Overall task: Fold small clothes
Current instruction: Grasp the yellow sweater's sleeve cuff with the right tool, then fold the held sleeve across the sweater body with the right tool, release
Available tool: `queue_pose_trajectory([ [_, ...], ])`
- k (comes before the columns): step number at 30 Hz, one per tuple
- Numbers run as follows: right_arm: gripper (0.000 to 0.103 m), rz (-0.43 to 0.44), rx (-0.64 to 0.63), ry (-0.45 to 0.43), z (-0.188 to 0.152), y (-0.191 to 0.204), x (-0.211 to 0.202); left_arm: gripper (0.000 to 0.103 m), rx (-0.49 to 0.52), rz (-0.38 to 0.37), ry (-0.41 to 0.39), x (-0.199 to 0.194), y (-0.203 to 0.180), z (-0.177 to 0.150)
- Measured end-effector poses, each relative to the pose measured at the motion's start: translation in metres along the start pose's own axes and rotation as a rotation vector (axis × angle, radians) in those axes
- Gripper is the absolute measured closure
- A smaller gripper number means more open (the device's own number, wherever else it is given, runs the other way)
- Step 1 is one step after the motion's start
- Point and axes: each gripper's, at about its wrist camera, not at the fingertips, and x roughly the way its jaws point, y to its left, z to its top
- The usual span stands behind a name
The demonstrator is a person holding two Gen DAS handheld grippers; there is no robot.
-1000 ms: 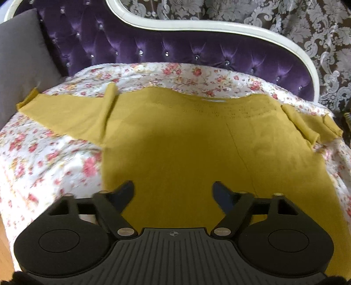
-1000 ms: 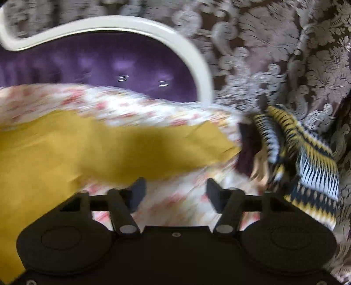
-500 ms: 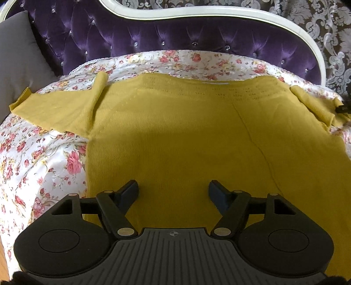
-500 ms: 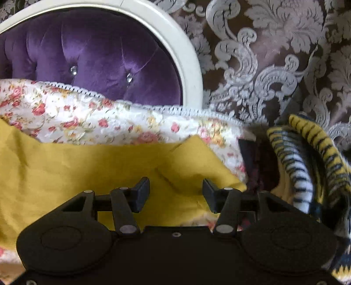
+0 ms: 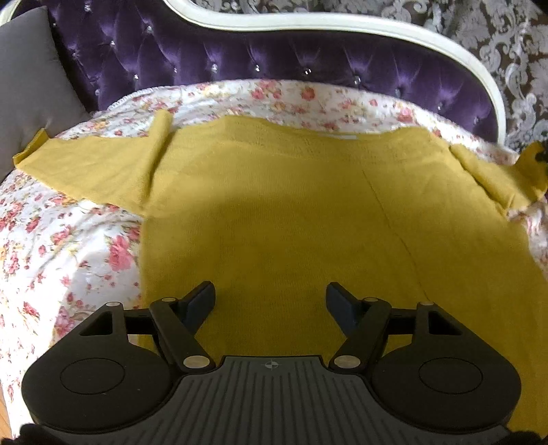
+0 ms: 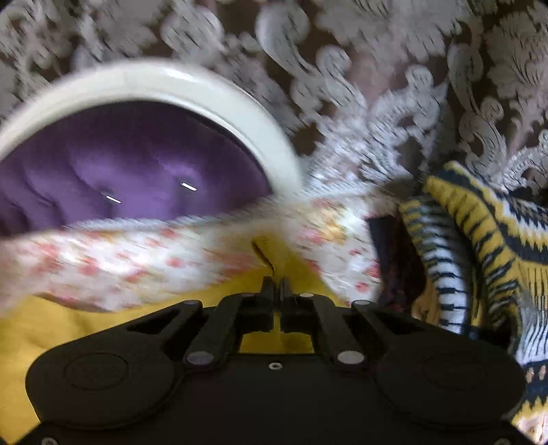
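Note:
A mustard yellow knit top [image 5: 291,212] lies spread flat on a floral sheet [image 5: 68,256], with one sleeve [image 5: 92,167] out to the left and the other sleeve [image 5: 496,178] out to the right. My left gripper [image 5: 270,301] is open and empty, hovering over the lower middle of the top. My right gripper [image 6: 276,287] is shut on the end of the right sleeve [image 6: 274,253]; that view is blurred by motion. A dark bit of the right gripper shows at the sleeve end in the left wrist view [image 5: 541,155].
A purple tufted headboard [image 5: 274,58] with a white frame [image 5: 342,27] stands behind the sheet. A grey cushion [image 5: 30,78] sits at far left. A striped yellow, black and white garment [image 6: 479,260] lies to the right of the sleeve. Patterned wallpaper [image 6: 411,68] lies beyond.
My right gripper moved onto the right sleeve end and shut on it; it was open before. My left gripper stayed open over the top, shifting only slightly.

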Motion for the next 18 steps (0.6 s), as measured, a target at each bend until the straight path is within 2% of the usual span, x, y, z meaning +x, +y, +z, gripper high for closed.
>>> queue_pose_trajectory([
  [2, 0.095, 0.074, 0.025, 0.008, 0.011, 0.014, -0.025, 0.033, -0.003, 0.005, -0.018, -0.006, 0.003, 0.000],
  [5, 0.095, 0.231, 0.058, 0.016, 0.024, 0.045, -0.061, 0.033, -0.016, 0.005, -0.042, -0.017, 0.012, 0.001],
  [9, 0.095, 0.385, 0.020, 0.037, 0.031, 0.111, -0.103, 0.033, -0.036, 0.004, -0.064, -0.031, 0.024, 0.001],
  [14, 0.095, 0.581, -0.059, 0.065, 0.018, 0.208, -0.137, 0.033, -0.052, 0.017, -0.079, -0.042, 0.042, -0.001],
  [18, 0.095, 0.682, -0.117, 0.087, -0.004, 0.281, -0.139, 0.033, -0.054, 0.034, -0.083, -0.048, 0.054, -0.003],
])
